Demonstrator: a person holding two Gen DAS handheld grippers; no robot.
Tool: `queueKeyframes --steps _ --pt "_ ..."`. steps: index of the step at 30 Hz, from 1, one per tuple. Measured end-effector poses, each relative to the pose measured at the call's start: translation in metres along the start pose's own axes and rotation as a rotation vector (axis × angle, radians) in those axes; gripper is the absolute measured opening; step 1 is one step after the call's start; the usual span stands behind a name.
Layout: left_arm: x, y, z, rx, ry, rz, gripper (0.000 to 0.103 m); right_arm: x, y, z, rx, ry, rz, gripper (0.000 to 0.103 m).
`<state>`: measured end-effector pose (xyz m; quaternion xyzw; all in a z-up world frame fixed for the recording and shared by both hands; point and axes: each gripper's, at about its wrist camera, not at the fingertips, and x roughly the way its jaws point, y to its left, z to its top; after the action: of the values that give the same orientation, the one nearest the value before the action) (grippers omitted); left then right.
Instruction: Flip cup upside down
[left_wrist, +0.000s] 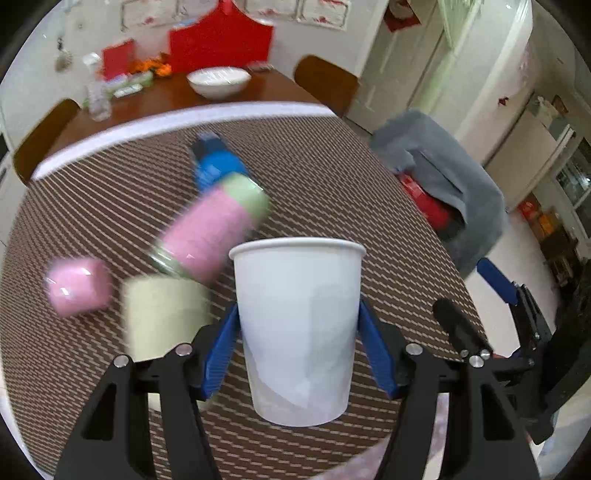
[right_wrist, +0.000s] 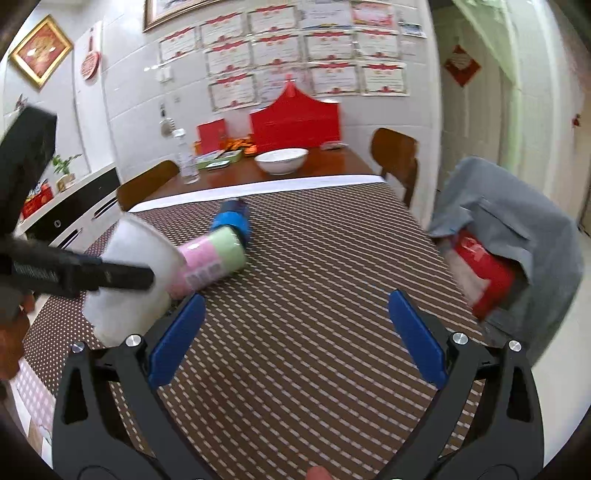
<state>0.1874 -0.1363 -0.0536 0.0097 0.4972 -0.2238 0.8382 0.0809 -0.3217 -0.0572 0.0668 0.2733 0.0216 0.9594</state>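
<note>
In the left wrist view, the left gripper (left_wrist: 298, 343) clamps a white paper cup (left_wrist: 297, 328) at the lower centre of the frame, its blue pads (left_wrist: 376, 354) pressed against both sides of the cup. The cup is upright with its rim on top and its base clear of the brown striped tablecloth (left_wrist: 332, 184). Behind it, blurred, lie a pink and green bottle (left_wrist: 214, 229) with a blue cap, a small pink cup (left_wrist: 79, 291) at the left and a pale yellow cup (left_wrist: 162, 314) beside it.

In the right wrist view, the right gripper (right_wrist: 295, 343) hangs above the tablecloth with its blue pads spread wide and nothing between them. The white cup (right_wrist: 129, 284) appears at the left edge, tilted. A white bowl (right_wrist: 281, 160) sits on a wooden table (right_wrist: 332, 162) at the upper centre, and a grey cloth (right_wrist: 517, 240) covers something at the right.
</note>
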Motion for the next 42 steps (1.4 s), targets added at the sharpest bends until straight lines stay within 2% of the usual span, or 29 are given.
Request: queueKeyframes --steps 6,12,16,20,26,30,33,37,42 --pt "0.045 -0.023 -0.024 -0.041 0.087 -0.048 0.063 -0.009 -0.025 -0.017 0.008 0.033 -0.015 0.097" --pt "0.075 -0.03 -0.037 -0.092 0.144 -0.038 0.063 -0.009 -0.034 -0.031 0.004 0.059 -0.013 0.097" --pt "0.086 -0.032 -0.04 -0.117 0.166 -0.027 0.063 -0.006 -0.037 -0.038 0.0 0.075 -0.008 0.097" --pt "0.089 -0.033 -0.041 -0.123 0.155 -0.019 0.064 -0.003 -0.039 -0.043 0.004 0.088 -0.005 0.097" --pt "0.088 -0.023 -0.046 -0.168 0.165 -0.049 0.066 -0.001 -0.039 -0.048 0.003 0.105 -0.005 0.097" --pt "0.087 -0.013 -0.051 -0.226 0.192 -0.111 0.069 0.0 -0.034 -0.047 -0.005 0.107 -0.001 0.097" --pt "0.08 -0.01 -0.053 -0.223 0.171 -0.118 0.074 0.0 -0.028 -0.047 -0.018 0.105 0.0 0.097" --pt "0.064 -0.002 -0.059 -0.201 0.14 -0.119 0.074 -0.003 -0.022 -0.048 -0.037 0.104 0.0 0.097" --pt "0.025 0.016 -0.074 -0.18 0.033 -0.121 0.074 -0.01 -0.008 -0.051 -0.066 0.086 -0.005 0.097"
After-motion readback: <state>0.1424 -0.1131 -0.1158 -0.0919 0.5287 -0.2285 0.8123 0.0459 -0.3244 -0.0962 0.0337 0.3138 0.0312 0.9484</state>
